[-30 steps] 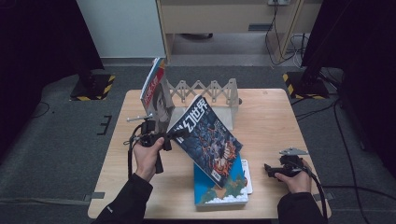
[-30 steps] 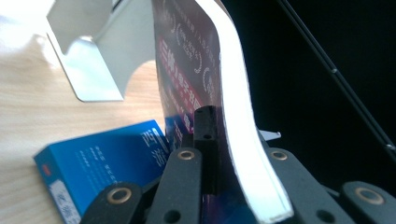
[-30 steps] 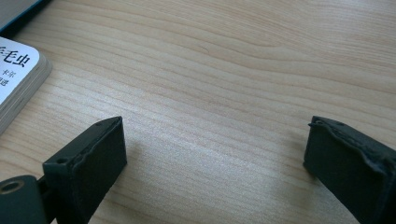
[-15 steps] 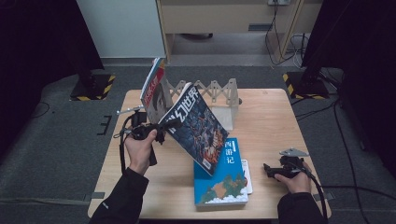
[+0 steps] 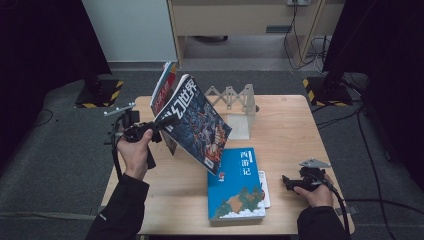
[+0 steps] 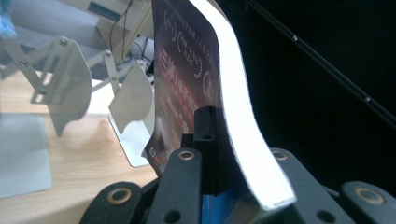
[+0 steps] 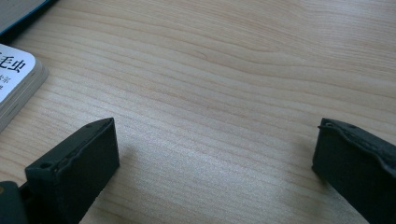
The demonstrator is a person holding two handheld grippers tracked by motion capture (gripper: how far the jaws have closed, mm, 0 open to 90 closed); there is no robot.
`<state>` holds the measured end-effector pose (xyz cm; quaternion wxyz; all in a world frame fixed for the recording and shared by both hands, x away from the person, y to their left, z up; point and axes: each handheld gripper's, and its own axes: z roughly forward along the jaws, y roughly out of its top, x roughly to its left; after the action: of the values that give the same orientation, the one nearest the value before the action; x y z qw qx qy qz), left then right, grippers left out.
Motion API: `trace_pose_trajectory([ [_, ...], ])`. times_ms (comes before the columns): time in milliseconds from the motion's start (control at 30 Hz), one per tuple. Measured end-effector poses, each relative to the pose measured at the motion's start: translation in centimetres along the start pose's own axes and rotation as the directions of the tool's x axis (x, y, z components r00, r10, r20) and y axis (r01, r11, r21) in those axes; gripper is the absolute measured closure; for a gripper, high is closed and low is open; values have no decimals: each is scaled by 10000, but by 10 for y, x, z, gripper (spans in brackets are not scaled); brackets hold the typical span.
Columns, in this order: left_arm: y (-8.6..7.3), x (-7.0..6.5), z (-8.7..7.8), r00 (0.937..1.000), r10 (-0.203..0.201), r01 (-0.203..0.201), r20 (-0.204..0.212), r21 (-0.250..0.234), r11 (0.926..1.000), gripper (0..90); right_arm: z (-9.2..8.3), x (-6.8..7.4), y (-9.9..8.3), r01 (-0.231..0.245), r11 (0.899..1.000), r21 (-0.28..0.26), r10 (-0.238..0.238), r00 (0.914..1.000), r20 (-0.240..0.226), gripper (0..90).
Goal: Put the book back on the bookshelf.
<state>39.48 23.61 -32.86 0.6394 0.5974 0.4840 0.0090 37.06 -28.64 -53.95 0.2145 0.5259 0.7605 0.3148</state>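
My left gripper [image 5: 161, 124] is shut on the spine edge of a dark-covered magazine [image 5: 196, 125] and holds it tilted in the air, in front of the metal folding book rack [image 5: 235, 100]. In the left gripper view the jaws [image 6: 219, 140] pinch the magazine [image 6: 182, 79], whose white page edge curves upward. Another book [image 5: 162, 87] stands at the rack's left end. A blue book [image 5: 237, 182] lies flat on the table. My right gripper [image 5: 289, 181] rests low at the front right; its jaws [image 7: 215, 158] have just opened wider and stand open over bare wood, holding nothing.
A white book [image 5: 265, 187] lies under the blue one, and its corner [image 7: 14, 79] shows at the left of the right gripper view. The rack's plates [image 6: 70, 79] stand on the wooden table [image 5: 290, 135]. Dark floor and stand bases surround the table.
My left gripper has lifted the magazine up and back toward the rack's left end, uncovering the blue book. The right hand has stayed where it was.
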Motion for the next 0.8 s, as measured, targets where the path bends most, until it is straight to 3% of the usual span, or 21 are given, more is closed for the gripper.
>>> trace_pose_trajectory([
  [400, 17, -1, -28, 9955, 517, -555, -789, -471, 9973, 820, 0, 0, 0, -2, 10000, 3, 2, 10000, 0, 6],
  [800, 32, -7, -40, 9783, 1132, -1254, -1736, -612, 9902, 821, 0, 0, 0, 1, 10000, 0, -1, 10000, -4, 6],
])
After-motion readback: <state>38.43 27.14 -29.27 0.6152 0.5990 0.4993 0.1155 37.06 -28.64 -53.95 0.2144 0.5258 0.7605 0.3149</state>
